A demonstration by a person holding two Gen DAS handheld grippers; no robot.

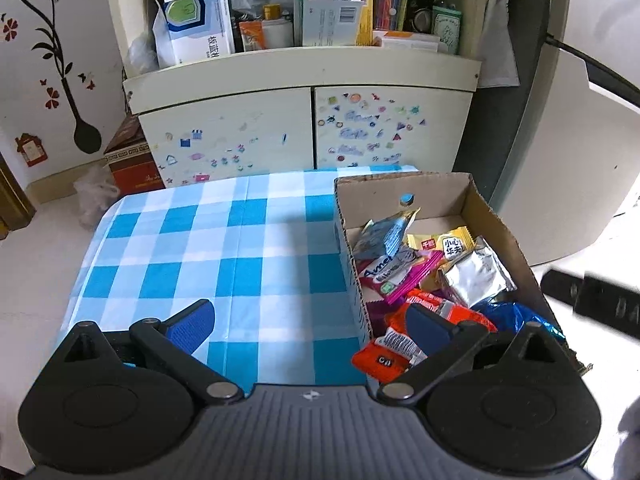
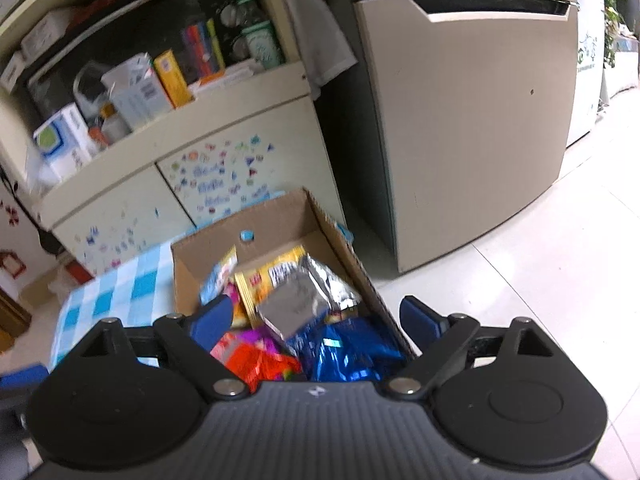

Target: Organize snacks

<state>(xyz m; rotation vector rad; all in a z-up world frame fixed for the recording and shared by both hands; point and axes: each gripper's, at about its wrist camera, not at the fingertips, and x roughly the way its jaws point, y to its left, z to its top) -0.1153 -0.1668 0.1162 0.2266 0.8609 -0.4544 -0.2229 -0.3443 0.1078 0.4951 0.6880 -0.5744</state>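
Left wrist view: one cardboard box [image 1: 478, 196] with about eight snack packets sits ahead-right of the left gripper [image 1: 308, 322], jaws wide apart, empty. One pink packet [image 1: 394, 274] reads "Amer". The right gripper [image 2: 316, 316] is also spread, empty.

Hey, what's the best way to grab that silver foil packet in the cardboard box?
Probably from above, pinching the silver foil packet across its puffed middle. It lies on top of the other snacks, tilted, with the cardboard box wall close beside it, so a sideways approach looks blocked.
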